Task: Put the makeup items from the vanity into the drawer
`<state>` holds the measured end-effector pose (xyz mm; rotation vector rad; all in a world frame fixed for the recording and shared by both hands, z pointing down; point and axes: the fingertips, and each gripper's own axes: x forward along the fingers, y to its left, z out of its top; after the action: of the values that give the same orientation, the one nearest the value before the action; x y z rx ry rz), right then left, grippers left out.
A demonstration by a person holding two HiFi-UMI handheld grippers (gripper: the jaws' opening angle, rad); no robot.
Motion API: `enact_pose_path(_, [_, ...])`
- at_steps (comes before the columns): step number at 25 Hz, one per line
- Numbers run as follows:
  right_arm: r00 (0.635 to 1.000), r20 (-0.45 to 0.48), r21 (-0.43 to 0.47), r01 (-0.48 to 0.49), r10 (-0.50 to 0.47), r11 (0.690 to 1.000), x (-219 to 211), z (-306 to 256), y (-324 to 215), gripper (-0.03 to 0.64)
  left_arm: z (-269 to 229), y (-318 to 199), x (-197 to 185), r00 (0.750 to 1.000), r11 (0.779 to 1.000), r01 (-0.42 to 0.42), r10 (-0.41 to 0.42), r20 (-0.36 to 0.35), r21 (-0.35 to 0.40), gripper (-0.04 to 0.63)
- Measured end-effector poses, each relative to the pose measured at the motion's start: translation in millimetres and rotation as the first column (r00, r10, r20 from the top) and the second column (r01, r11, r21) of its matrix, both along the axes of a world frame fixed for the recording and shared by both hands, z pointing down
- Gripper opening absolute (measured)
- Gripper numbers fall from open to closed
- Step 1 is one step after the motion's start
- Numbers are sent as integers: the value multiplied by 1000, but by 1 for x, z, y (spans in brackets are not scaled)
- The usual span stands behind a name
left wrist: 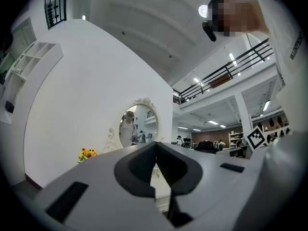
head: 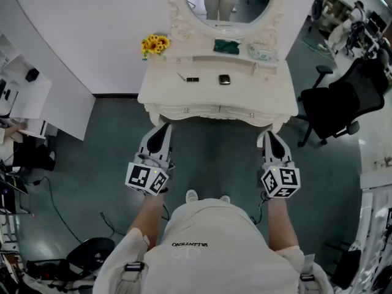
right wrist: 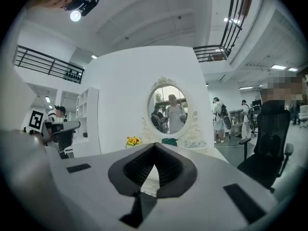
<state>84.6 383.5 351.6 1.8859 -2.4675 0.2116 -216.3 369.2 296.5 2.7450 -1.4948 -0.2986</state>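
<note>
Both tongs closed and empty. Left gripper (head: pixel 163 130) and right gripper (head: pixel 269 136) each have their jaws tip to tip with nothing between them (each gripper's own view confirms it: left (left wrist: pixel 155 144), right (right wrist: pixel 154 145)). Both are held in the air in front of the vanity (head: pixel 153 94), short of its front edge, left one toward the left corner and right one toward the right corner.

Drawer front (head: pixel 217 110) sits flush under the tabletop, so it's shut and its contents can't be seen.

The makeup items are on the tabletop, not in the drawer:
- small black bar (head: pixel 192 79), left of centre
- thin pale stick (head: pixel 181 76) just beside it, lying at an angle
- dark compact (head: pixel 225 79), near centre, apart from the other two

On the raised shelf under the oval mirror (head: pixel 228 2):
- green bundle (head: pixel 226 46) in the middle
- pale dish (head: pixel 263 54) at the right end; can't tell what's inside
- sunflowers (head: pixel 154 44) at the left end

A black office chair (head: pixel 334 106) stands to the right of the vanity, apart from it.
</note>
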Motion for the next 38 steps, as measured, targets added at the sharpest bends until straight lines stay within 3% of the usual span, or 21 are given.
enact_pose_path(14, [999,23,-23,-45,46,999,-17,9,-9,9,17,-9,-13,999,999,-43,43,-10,-26,0])
enact_pose_path(23, [996,40,-37,-79,81,996,-58,24,-25,9,39,-2,-28,991,989,-135,136,8,-65,0])
enact_pose_path(38, [1000,22,-61,-14,15,998,-81,35,-66,9,53,-37,-32,993,988,-120,120,-7,-102,0])
